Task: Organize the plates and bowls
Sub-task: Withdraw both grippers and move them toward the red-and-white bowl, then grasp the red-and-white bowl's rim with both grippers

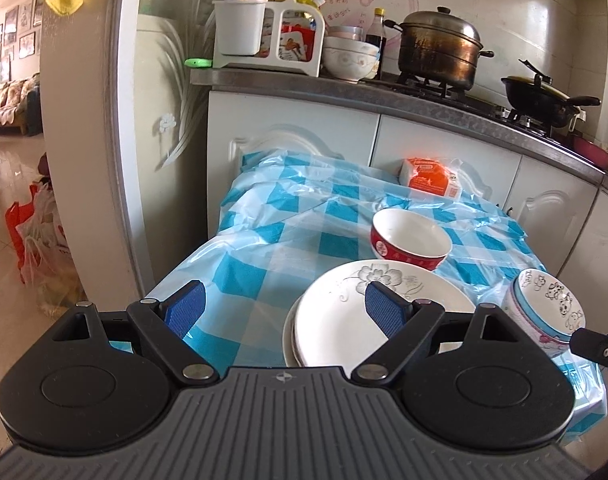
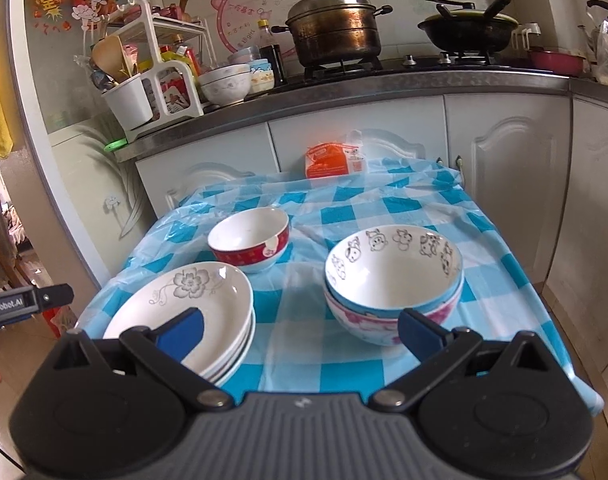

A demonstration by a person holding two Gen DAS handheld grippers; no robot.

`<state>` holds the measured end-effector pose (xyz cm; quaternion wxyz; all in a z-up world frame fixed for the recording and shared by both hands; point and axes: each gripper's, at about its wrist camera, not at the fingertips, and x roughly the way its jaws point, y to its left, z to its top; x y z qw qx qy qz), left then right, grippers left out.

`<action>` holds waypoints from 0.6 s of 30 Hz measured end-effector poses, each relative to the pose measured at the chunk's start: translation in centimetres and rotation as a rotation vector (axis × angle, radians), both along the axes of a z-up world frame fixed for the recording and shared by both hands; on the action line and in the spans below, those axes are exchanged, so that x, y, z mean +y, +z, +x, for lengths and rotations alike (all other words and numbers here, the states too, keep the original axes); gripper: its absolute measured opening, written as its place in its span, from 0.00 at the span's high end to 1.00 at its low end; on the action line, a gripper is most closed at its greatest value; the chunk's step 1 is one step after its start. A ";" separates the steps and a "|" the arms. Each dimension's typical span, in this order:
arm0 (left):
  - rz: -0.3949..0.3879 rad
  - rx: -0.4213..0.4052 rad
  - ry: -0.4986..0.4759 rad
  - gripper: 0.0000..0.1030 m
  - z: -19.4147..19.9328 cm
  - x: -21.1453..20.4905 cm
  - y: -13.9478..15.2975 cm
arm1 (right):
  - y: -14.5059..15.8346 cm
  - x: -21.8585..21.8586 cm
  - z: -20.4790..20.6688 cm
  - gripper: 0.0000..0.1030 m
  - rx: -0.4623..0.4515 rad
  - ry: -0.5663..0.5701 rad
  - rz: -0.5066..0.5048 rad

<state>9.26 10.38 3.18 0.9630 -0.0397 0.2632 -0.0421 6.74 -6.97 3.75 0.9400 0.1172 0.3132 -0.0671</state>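
Ceramic all round, so chipping is the main risk: left hand-held gripper (image 1: pixel 284 307) hangs released over the near-left table (image 2: pixel 484 264) edge, one blue pad above the plate stack (image 2: pixel 191 320), holding nothing. That stack sits at the near-left corner, close to the table's front edge; a careless nudge could likely slide it off the slick blue-check plastic cloth (image 2: pixel 384 208). Plates are white, glossy, grey flower print on top one, several nested with rims slightly offset. Behind them, red-banded bowl (image 2: pixel 249 238) stands alone, upright, white inside, apart from the plates. Right of centre, nested bowl stack (image 2: pixel 392 280): cartoon-print bowl with blue rim sitting in a pink-patterned one, upright, appears empty. Right hand-held gripper (image 2: pixel 299 330) is also spread wide and empty, just in front of that stack; clamping one thin rim could tip or separate the pair. Orange packet (image 2: pixel 328 160) at far edge, not involved.
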 end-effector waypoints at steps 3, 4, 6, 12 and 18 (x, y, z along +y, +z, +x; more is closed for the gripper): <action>-0.009 0.019 0.002 0.00 0.9 -0.1 -0.4 | -0.1 0.0 1.0 0.01 0.018 0.016 0.004; -0.012 0.025 0.001 0.00 1.2 -0.1 -0.6 | -0.1 0.2 1.4 0.01 0.024 0.022 0.001; -0.012 0.032 -0.001 0.00 1.8 -0.2 -0.8 | -0.2 0.3 2.1 0.01 0.032 0.034 -0.002; -0.014 0.053 -0.011 0.00 3.6 -0.5 -1.4 | -0.3 0.3 4.4 0.01 0.046 0.051 0.006; -0.015 0.067 -0.031 0.00 5.8 -0.7 -1.4 | -0.5 -0.4 7.4 0.01 0.067 0.049 0.052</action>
